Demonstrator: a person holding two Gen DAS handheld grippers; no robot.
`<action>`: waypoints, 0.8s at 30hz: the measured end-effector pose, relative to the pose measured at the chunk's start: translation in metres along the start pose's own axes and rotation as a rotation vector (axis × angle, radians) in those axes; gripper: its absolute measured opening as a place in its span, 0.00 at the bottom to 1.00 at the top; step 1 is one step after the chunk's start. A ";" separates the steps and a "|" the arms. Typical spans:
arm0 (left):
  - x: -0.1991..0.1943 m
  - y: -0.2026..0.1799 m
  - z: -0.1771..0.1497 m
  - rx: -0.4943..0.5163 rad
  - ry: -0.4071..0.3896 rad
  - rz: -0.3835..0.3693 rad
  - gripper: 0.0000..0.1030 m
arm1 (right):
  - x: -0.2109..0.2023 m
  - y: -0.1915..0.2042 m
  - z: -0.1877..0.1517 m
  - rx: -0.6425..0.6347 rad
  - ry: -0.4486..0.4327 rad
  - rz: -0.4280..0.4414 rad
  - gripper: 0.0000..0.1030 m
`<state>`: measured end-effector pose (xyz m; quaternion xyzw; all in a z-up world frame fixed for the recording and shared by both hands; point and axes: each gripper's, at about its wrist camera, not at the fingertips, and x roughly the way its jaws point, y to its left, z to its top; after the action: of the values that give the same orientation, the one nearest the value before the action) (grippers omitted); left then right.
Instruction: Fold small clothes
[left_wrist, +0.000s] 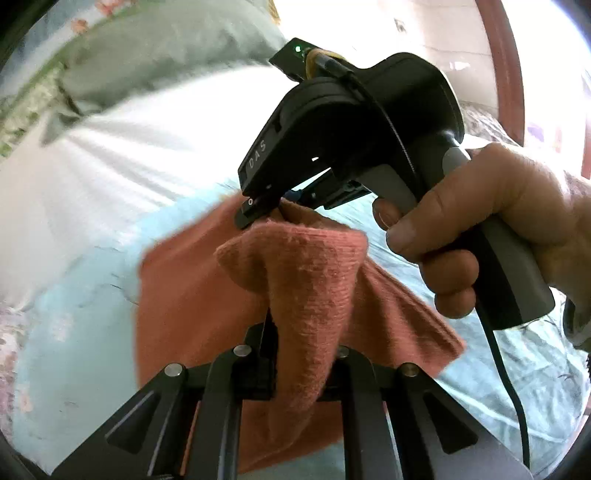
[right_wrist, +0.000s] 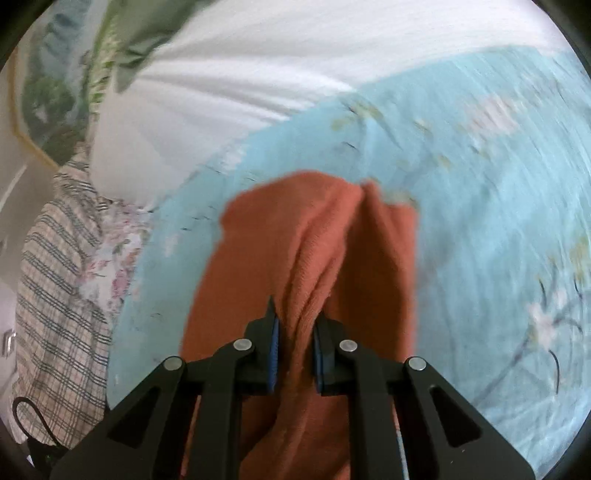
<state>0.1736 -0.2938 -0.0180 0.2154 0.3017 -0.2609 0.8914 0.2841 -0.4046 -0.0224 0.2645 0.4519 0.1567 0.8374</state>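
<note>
A rust-orange knitted garment is lifted off a light blue flowered bed sheet. In the left wrist view my left gripper is shut on a bunched fold of it, and the cloth drapes over the right finger and hides it. Above, my right gripper, held by a person's hand, pinches another edge of the same garment. In the right wrist view the right gripper has its blue pads pressed on a ridge of the orange garment, which hangs forward over the sheet.
A white cover and a green pillow lie beyond the garment. A plaid cloth and a flowered fabric sit at the bed's left side. A curved wooden frame stands at the far right.
</note>
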 end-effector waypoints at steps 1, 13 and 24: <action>0.005 -0.005 -0.001 -0.009 0.015 -0.015 0.10 | -0.001 -0.004 -0.001 0.004 0.001 0.002 0.15; 0.020 -0.012 -0.005 -0.032 0.066 -0.071 0.15 | 0.001 -0.024 -0.011 0.017 -0.014 -0.025 0.21; -0.037 0.064 -0.038 -0.224 0.064 -0.202 0.64 | -0.046 -0.013 -0.034 0.036 -0.092 -0.086 0.74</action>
<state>0.1699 -0.2118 -0.0068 0.0912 0.3773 -0.3068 0.8690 0.2308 -0.4285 -0.0145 0.2668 0.4268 0.1000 0.8583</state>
